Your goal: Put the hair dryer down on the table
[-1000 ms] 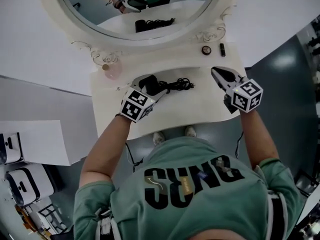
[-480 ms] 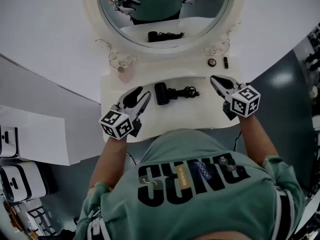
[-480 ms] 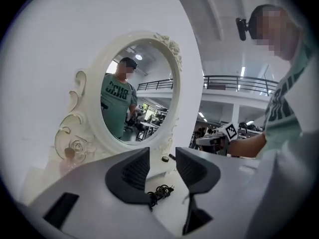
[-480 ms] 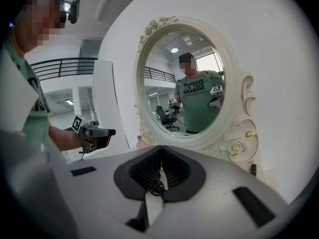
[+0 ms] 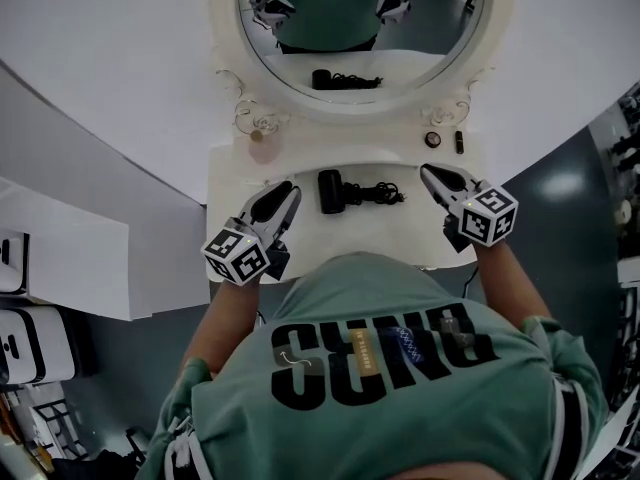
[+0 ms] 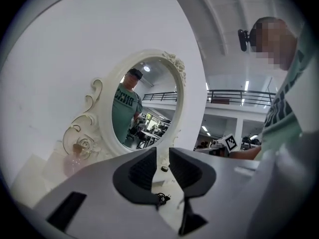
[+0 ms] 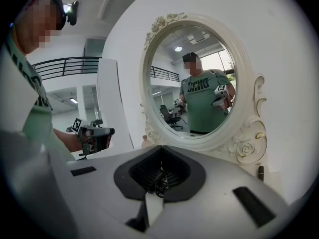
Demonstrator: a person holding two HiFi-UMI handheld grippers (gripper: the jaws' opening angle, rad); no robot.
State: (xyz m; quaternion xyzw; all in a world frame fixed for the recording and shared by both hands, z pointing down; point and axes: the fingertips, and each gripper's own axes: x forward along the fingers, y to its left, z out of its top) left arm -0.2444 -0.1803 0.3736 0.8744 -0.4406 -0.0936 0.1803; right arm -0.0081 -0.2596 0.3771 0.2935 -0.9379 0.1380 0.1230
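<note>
The black hair dryer (image 5: 329, 190) lies flat on the white vanity table (image 5: 240, 183), and its coiled black cord (image 5: 376, 194) trails to the right. My left gripper (image 5: 288, 190) hovers just left of the dryer without touching it. Its jaws are closing, and a narrow gap with nothing in it remains between them. In the left gripper view, the left gripper (image 6: 162, 153) shows only the cord (image 6: 162, 198) far beyond its jaws. My right gripper (image 5: 427, 171) is at the table's right side, shut and empty. Its tips meet in the right gripper view, at the right gripper (image 7: 160, 147).
An oval mirror in an ornate white frame (image 5: 228, 38) stands at the table's back. A pink perfume bottle (image 5: 262, 151) sits at the back left. A small round compact (image 5: 432, 140) and a lipstick (image 5: 458, 141) are at the back right. The person's body is against the table's front edge.
The left gripper has drawn back to the left, away from the hair dryer, and its jaws have narrowed. The dryer stays on the table. The right gripper has barely moved.
</note>
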